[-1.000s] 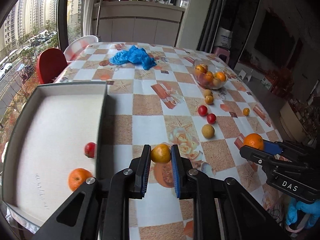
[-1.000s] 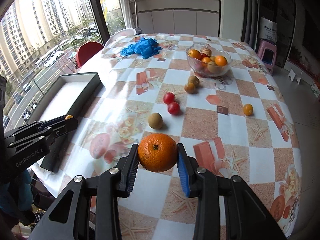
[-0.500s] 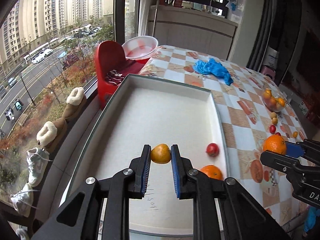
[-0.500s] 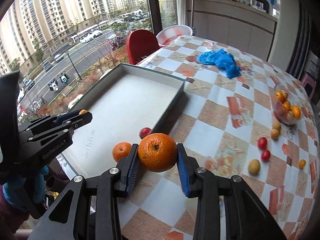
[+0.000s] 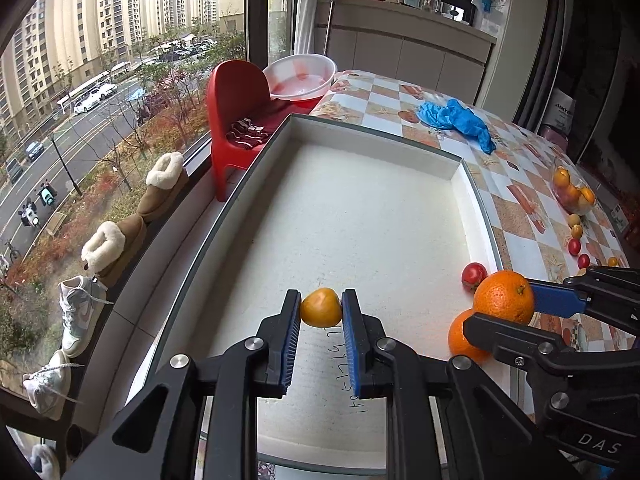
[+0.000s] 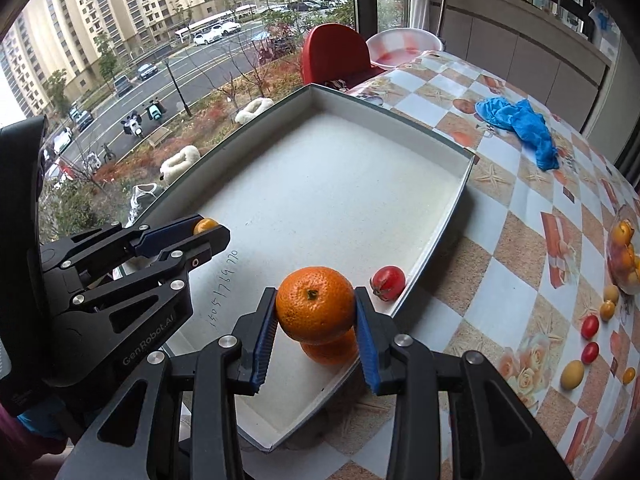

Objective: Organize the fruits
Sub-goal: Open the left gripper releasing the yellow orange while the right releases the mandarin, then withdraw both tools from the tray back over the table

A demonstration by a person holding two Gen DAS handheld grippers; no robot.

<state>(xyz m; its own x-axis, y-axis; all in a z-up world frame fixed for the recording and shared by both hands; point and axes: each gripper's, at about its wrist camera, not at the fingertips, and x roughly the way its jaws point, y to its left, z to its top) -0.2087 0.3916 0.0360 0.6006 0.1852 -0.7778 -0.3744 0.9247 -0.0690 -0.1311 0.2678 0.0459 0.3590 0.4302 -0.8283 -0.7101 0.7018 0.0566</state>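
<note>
Fruit now hangs over the tray (image 5: 476, 200), no longer the table: the left gripper (image 5: 321, 307) pinches a small yellow-orange fruit (image 5: 321, 307) at the near end, ready to drop.

Right view: the right gripper (image 6: 316, 306) clamps an orange (image 6: 316, 304) above another orange (image 6: 332, 350) in the near right corner, beside a tomato (image 6: 387, 282).

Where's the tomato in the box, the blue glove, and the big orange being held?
tomato (image 6: 387, 282), right wrist view, middle of its skin
glove (image 6: 520, 124), right wrist view, crumpled middle
orange (image 6: 315, 304), right wrist view, near its stem
</note>
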